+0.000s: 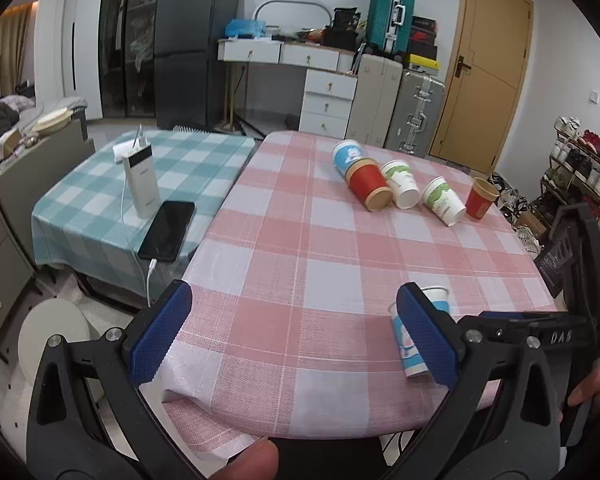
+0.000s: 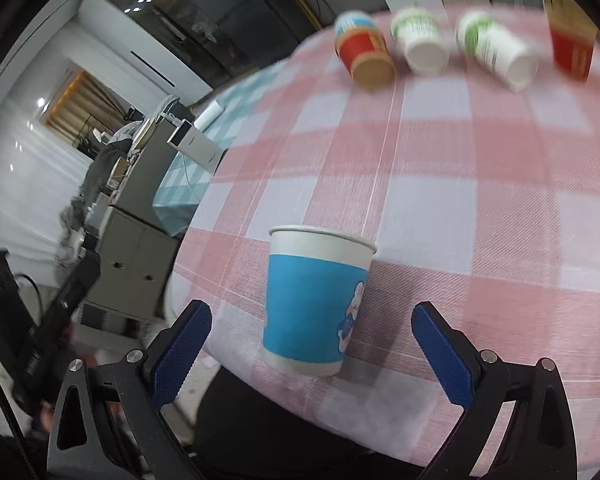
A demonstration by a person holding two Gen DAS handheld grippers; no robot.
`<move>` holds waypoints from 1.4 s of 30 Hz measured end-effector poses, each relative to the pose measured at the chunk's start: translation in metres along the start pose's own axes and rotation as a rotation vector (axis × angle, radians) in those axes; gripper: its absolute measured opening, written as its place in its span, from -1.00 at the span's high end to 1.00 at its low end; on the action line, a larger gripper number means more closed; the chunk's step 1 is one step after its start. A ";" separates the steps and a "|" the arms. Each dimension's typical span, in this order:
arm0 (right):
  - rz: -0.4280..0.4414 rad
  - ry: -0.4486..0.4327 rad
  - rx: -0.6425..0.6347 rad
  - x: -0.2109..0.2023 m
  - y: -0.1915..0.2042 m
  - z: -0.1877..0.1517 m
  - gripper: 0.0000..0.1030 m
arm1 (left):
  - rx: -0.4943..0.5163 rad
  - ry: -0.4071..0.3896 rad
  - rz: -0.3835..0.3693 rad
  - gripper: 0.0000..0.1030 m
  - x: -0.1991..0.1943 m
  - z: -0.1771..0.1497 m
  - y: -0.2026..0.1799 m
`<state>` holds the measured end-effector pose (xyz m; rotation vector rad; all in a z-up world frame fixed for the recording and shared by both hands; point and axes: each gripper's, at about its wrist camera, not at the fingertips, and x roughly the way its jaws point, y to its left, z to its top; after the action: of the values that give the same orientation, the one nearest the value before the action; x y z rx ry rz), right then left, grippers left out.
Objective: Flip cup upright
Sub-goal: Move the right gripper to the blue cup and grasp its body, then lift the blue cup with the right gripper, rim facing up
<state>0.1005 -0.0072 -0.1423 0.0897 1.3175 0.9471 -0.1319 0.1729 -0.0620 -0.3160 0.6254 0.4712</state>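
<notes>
— While its blue-padded jaws stand wide apart and hold nothing, the right gripper frames a blue-and-white paper cup that stands upright, mouth up, on the pink checked tablecloth. The cup sits between the two fingers, nearer the left one, and touches neither.

— And the left gripper?

— Also spread open and empty, hovering over the near edge of the same cloth. From its camera, that blue cup shows just behind its right finger, partly hidden by the pad.

— What lies beyond the claws?

— Far ahead of both, a row of cups. A red cup with a brown rim lies on its side, its base against a blue-printed cup behind it. Just right of it lie two white cups with green print, mouths toward the grippers. At the far right a red cup stands mouth up.

— And off to the left?

— A second table in a teal checked cloth carries a white power bank and a dark phone, a white cable plugged into the phone.
</notes>
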 end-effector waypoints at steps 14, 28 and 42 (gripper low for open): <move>-0.001 0.254 0.037 0.064 -0.001 0.063 -0.97 | -0.017 0.060 -0.023 -0.98 0.061 0.011 0.028; -0.029 0.223 0.000 0.063 0.002 0.055 -0.22 | -0.043 0.072 -0.036 -0.98 0.059 0.010 0.032; -0.052 -0.085 0.053 -0.002 -0.029 0.042 -0.18 | 0.002 0.107 -0.086 -0.98 0.059 0.010 -0.006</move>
<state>0.1520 -0.0082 -0.1440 0.1343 1.2604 0.8553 -0.0822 0.1908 -0.0904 -0.3667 0.7138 0.3728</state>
